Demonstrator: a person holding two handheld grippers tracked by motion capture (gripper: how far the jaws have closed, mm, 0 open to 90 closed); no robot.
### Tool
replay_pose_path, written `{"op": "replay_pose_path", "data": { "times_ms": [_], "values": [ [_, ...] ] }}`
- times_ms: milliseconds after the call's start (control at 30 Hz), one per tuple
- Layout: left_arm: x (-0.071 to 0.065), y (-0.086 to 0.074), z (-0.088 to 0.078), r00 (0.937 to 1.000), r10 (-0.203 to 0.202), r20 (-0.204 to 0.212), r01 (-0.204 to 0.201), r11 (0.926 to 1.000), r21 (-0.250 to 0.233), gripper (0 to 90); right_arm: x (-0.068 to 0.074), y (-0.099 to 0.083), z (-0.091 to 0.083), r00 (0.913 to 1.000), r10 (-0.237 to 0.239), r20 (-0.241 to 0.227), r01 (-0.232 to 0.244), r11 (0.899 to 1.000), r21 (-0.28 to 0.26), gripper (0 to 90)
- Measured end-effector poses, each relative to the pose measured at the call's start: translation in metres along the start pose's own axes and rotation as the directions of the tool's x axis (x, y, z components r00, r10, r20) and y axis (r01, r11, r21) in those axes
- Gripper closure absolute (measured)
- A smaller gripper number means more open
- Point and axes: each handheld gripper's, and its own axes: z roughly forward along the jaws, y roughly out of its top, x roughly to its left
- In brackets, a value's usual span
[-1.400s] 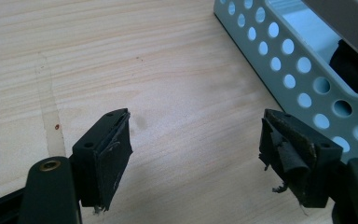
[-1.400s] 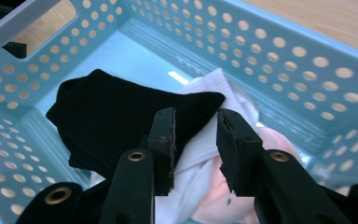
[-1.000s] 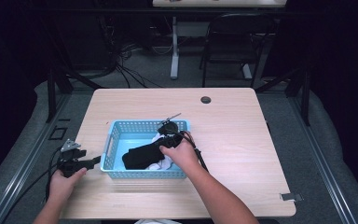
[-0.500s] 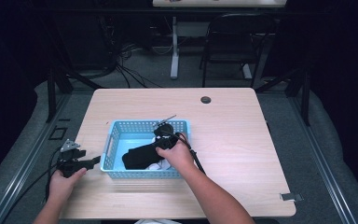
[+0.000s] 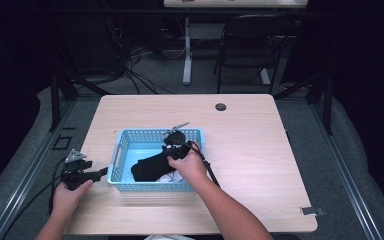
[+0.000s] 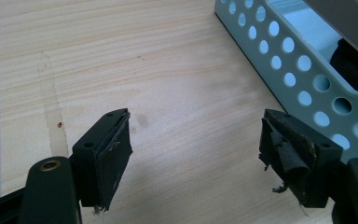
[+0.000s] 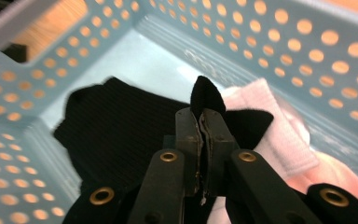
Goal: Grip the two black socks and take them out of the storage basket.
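While left hand-held gripper (image 6: 196,154) spread over desk (image 6: 168,70), right hand-held gripper (image 7: 200,121), just closed, pinching black sock (image 7: 116,126) in blue basket (image 7: 261,37).

High view: fixed above the near edge, facing forward and down, far enough back to take in the whole tabletop (image 5: 260,150) and the floor beyond. Left gripper view: mounted on the left gripper (image 6: 196,154), very close and low over bare wood, looking along its jaws, blue basket (image 6: 279,51) wall at upper right. Right gripper view: mounted on the right gripper (image 7: 200,126), looking down inside the same basket at close range. Shared by all three: the basket.
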Motion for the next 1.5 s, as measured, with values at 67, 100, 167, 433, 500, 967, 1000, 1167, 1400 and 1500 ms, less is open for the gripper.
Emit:
{"op": "replay_pose_path", "data": {
  "times_ms": [67, 100, 167, 433, 500, 967, 1000, 1167, 1400, 1500],
  "values": [
    [0.0, 0.0, 0.0, 1.0, 0.0, 0.0, 0.0, 1.0, 0.0, 24.8, 0.003, 0.005, -0.007, 0.9998, -0.006, -0.02, 0.005, 1.0, -0.017, 86.9],
    [0.0, 0.0, 0.0, 1.0, -0.001, -0.001, 0.001, 1.0, -0.002, 24.8, 0.004, 0.006, -0.01, 0.9997, -0.002, -0.025, 0.001, 1.0, -0.03, 87.0],
    [0.0, 0.0, 0.0, 1.0, 0.0, 0.0, 0.0, 1.0, 0.001, 24.8, 0.006, 0.01, -0.016, 0.9992, -0.014, -0.037, 0.013, 0.999, -0.037, 87.0],
    [0.0, 0.0, 0.0, 1.0, -0.003, -0.001, 0.003, 1.0, 0.0, 24.8, 0.019, 0.032, -0.05, 0.9957, -0.068, -0.064, 0.061, 0.994, -0.095, 87.1],
    [0.0, 0.0, 0.0, 1.0, -0.003, -0.001, 0.003, 1.0, 0.0, 24.8, 0.021, 0.036, -0.059, 0.9947, -0.079, -0.065, 0.072, 0.992, -0.108, 87.1],
    [0.0, -0.001, 0.0, 1.0, -0.004, -0.003, 0.004, 1.0, 0.0, 24.8, 0.009, 0.051, -0.116, 0.9938, -0.063, -0.092, 0.045, 0.982, -0.186, 87.1],
    [0.0, -0.001, 0.0, 1.0, -0.004, -0.002, 0.004, 1.0, 0.001, 24.8, 0.009, 0.051, -0.116, 0.9938, -0.063, -0.092, 0.045, 0.982, -0.186, 87.1],
    [0.0, -0.001, 0.0, 1.0, -0.005, -0.003, 0.005, 1.0, 0.001, 24.8, 0.0, 0.051, -0.134, 0.9956, -0.05, -0.08, 0.033, 0.98, -0.198, 87.2],
    [0.0, -0.001, 0.0, 1.0, -0.004, -0.003, 0.004, 1.0, 0.004, 24.8, -0.014, 0.045, -0.166, 0.9984, -0.034, -0.046, 0.023, 0.971, -0.237, 87.2],
    [0.0, -0.001, 0.0, 1.0, -0.003, -0.004, 0.003, 1.0, 0.005, 24.8, -0.022, 0.041, -0.181, 0.9994, -0.027, -0.022, 0.02, 0.965, -0.26, 87.2]
  ]
}}
